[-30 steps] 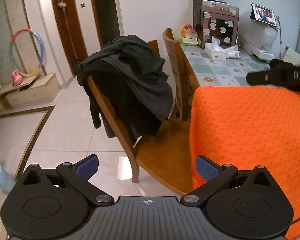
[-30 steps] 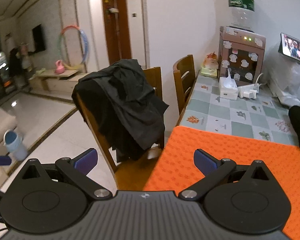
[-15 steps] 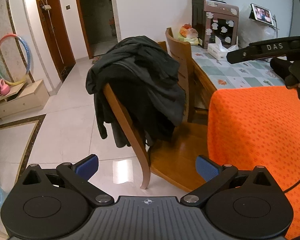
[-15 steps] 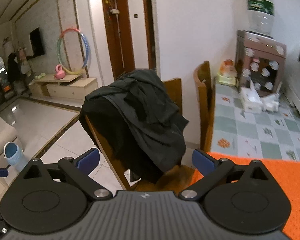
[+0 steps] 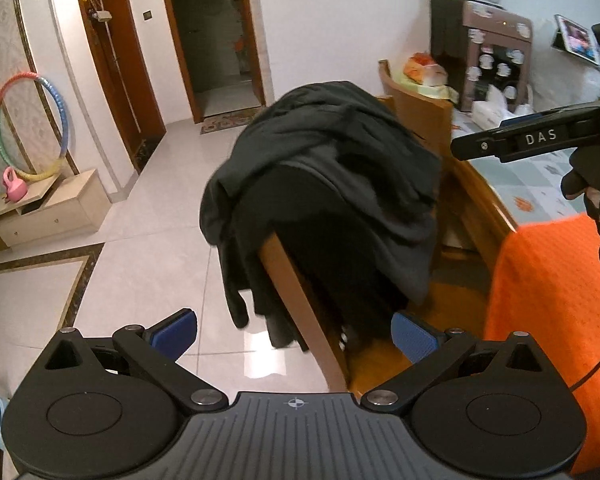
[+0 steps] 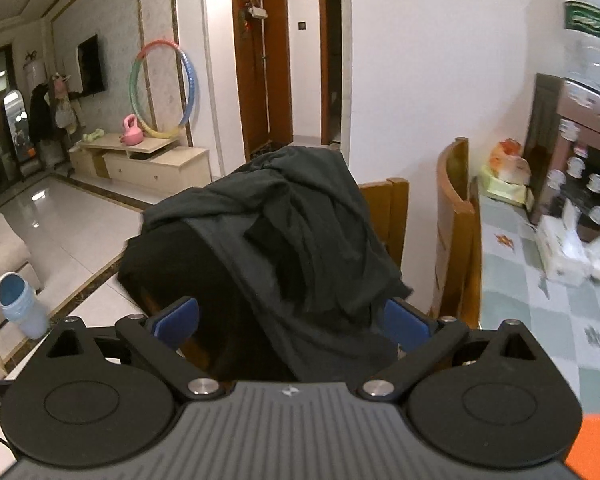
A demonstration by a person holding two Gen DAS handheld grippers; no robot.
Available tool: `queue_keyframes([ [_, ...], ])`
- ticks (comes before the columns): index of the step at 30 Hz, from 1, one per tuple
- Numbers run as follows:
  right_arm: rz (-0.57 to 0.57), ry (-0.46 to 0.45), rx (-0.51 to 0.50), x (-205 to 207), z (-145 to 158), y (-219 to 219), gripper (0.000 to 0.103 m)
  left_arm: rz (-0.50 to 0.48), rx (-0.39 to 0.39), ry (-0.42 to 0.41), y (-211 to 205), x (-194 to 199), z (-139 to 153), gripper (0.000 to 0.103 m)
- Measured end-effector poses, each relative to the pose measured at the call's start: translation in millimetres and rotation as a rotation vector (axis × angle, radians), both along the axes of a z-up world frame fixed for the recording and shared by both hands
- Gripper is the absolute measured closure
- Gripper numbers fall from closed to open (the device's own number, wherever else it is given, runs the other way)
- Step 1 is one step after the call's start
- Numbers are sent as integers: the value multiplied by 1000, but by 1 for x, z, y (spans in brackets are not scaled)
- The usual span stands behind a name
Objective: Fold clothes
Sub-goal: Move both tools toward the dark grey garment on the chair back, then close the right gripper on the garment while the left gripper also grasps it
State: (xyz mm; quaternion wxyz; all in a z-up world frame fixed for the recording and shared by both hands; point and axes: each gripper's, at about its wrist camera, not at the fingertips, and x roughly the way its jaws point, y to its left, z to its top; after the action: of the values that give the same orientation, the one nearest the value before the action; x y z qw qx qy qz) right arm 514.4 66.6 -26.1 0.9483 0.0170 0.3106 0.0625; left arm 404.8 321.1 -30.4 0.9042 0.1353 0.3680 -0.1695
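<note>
I have the black clothes (image 5: 332, 184) heaped over the back of a wooden chair (image 5: 296, 300), hanging down both sides of the backrest. My left gripper (image 5: 294, 330) hangs short of the chair with its blue fingers spread wide and nothing between them. To its left the pale tiled floor (image 5: 148, 248) lies open all the way to the doorway. To its right there is little room: the chair seat runs close to the table edge, where an orange cloth (image 5: 548, 292) drapes over.

My right gripper (image 6: 292, 318) is in close on the clothes (image 6: 284, 232), fingers apart, with the dark fabric filling the space between them. I cannot tell whether the pads touch it. From the left wrist I see the right gripper from the side (image 5: 516, 138), held by a gloved hand (image 5: 596, 196) above the table.

The chair frame is mostly buried under the fabric, so only one back post and a strip of seat show. How many garments make up the heap I cannot make out. The right edge of both views is blurred.

A second chair (image 6: 456, 232) stands pushed against the table (image 6: 516, 280), just beyond the first. On the tabletop sit a tissue box (image 6: 564, 252) and a water dispenser (image 6: 580, 144). A small blue bin (image 6: 18, 304) stands on the floor well to the left, and a hoop (image 6: 164, 88) leans against the far wall.
</note>
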Motion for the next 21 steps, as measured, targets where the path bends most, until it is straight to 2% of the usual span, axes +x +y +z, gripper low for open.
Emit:
queue_keyframes([
  [4, 22, 5, -9, 62, -14, -7, 4, 10, -16, 7, -10, 41, -1, 0],
  [9, 47, 34, -37, 140, -34, -17, 19, 21, -33, 5, -22, 78, 0, 0],
  [15, 38, 35, -48, 205, -47, -28, 19, 25, -40, 18, -31, 100, -1, 0],
  [19, 53, 53, -15, 239, -54, -41, 20, 22, -34, 27, -32, 104, -3, 0],
  [20, 65, 62, -3, 246, -57, -43, 25, 22, -31, 29, -32, 105, -4, 0],
  [21, 87, 73, 33, 251, -58, -45, 39, 24, -28, 27, -31, 105, -5, 0],
])
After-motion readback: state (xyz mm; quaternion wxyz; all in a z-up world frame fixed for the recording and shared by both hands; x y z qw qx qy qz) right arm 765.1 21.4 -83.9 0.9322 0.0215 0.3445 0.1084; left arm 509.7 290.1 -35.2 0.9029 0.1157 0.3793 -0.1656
